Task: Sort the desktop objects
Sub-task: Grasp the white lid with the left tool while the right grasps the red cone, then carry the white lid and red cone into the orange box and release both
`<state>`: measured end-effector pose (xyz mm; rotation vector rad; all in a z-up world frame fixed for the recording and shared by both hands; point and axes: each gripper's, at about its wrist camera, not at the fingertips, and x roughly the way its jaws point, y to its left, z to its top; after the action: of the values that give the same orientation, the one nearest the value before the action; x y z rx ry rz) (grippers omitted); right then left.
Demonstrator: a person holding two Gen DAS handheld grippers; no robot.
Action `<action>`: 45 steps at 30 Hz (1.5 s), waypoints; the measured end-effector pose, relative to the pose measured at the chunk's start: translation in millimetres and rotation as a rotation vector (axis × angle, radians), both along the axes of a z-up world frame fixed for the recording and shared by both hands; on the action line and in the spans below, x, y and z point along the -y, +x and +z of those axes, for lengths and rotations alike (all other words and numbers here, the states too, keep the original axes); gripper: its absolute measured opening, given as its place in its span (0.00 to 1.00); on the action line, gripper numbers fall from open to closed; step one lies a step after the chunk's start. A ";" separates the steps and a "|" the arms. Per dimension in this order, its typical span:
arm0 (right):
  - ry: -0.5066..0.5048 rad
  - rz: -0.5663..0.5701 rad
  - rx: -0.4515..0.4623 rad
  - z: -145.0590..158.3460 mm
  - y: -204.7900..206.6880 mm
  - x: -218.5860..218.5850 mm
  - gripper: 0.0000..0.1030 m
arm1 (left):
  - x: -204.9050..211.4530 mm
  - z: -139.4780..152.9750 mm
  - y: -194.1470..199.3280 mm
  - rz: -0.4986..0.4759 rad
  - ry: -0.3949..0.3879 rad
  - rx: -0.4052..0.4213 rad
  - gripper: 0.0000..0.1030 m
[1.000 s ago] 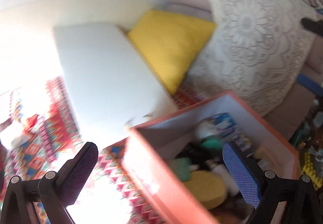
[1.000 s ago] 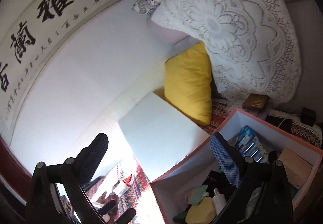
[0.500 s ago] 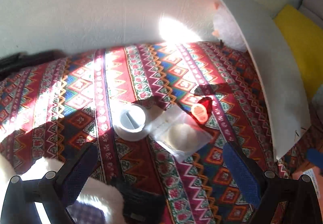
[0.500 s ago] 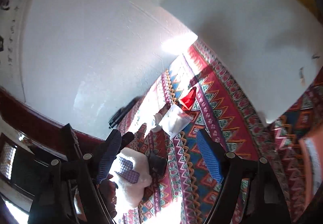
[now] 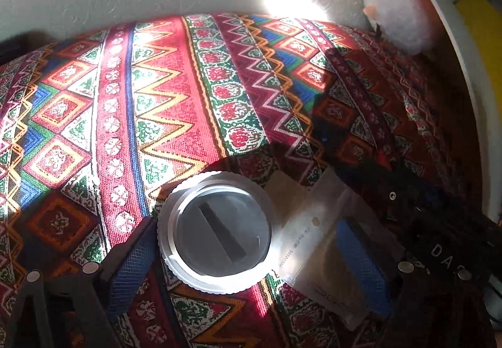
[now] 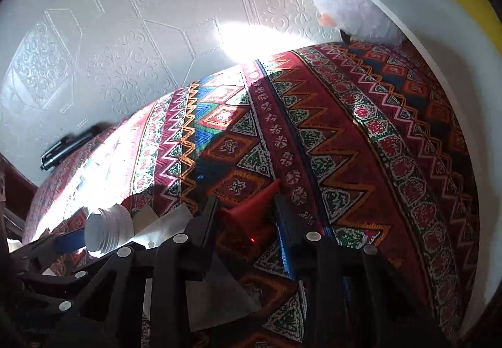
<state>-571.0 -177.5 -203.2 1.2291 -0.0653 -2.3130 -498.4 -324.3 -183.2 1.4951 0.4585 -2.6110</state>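
A white ribbed lid (image 5: 216,235) is seen flat on the patterned cloth (image 5: 163,103), between the spread jaws of the left gripper (image 5: 251,257), whose right finger lies over a clear packet (image 5: 317,241). A red cone-shaped piece (image 6: 251,210) is framed, untouched, between the parted jaws of the right gripper (image 6: 248,222). A white fluffy ball (image 6: 351,12) is seen far back beside a white board (image 6: 451,72).

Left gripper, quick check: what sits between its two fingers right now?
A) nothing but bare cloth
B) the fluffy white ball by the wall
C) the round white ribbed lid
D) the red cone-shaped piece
C: in the left wrist view the left gripper is open, with the round white ribbed lid lying on the patterned cloth between its fingers.
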 end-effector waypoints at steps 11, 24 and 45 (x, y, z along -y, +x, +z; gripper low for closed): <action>-0.208 0.026 -0.067 109.6 88.9 -115.9 0.33 | -42.2 69.8 78.0 0.009 -0.097 -0.164 0.63; -0.422 -0.038 -0.293 222.8 240.5 -278.2 0.33 | -119.3 196.2 243.6 0.012 0.054 -0.352 0.63; -0.486 -0.501 -0.340 223.7 247.2 -553.1 0.34 | -416.5 244.3 175.3 -0.460 0.081 -0.350 0.63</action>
<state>-323.8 375.6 20.4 0.6088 -0.8438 -2.6607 -323.0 92.1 61.1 1.2878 0.2713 -3.2754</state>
